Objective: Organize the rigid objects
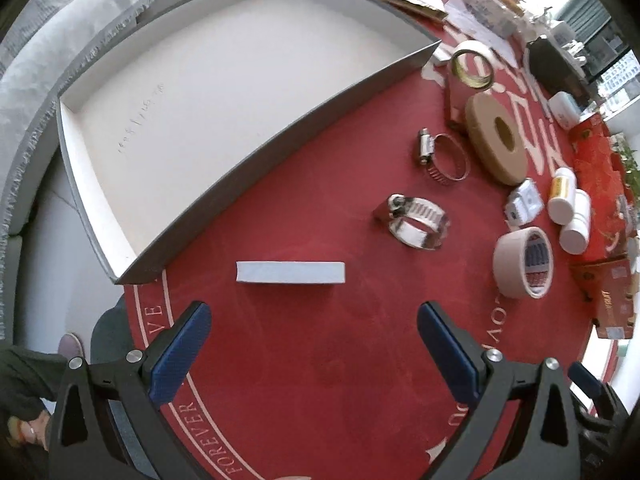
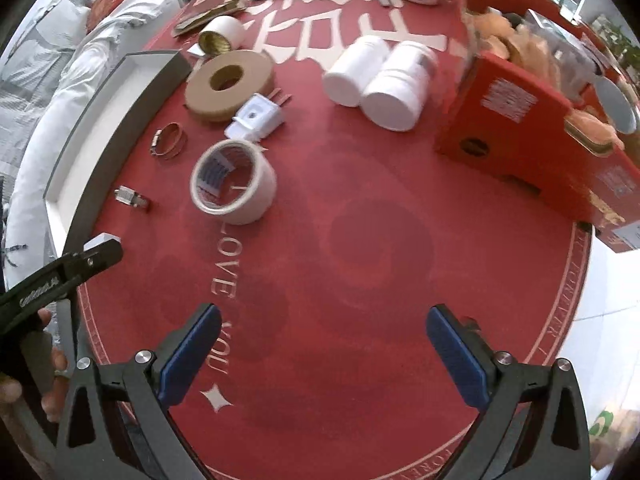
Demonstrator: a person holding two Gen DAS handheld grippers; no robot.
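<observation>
Block (image 1: 291, 272) white, flat, beside empty tray (image 1: 260, 152). Bottles' (image 2: 380, 76) caps face only the right view. Left gripper (image 1: 314, 336) and right gripper (image 2: 324, 340) jaws spread, empty.

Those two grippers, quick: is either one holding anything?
Left gripper: open, holding nothing.
Right gripper: open, holding nothing.

Right gripper (image 2: 324, 354) — jaws held wide apart above red mat (image 2: 360, 260); masking tape roll (image 2: 234, 182), two white bottles (image 2: 378, 80) lie far.

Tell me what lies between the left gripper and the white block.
Nothing: in the left wrist view only bare red mat separates the left gripper from the white block.
</observation>
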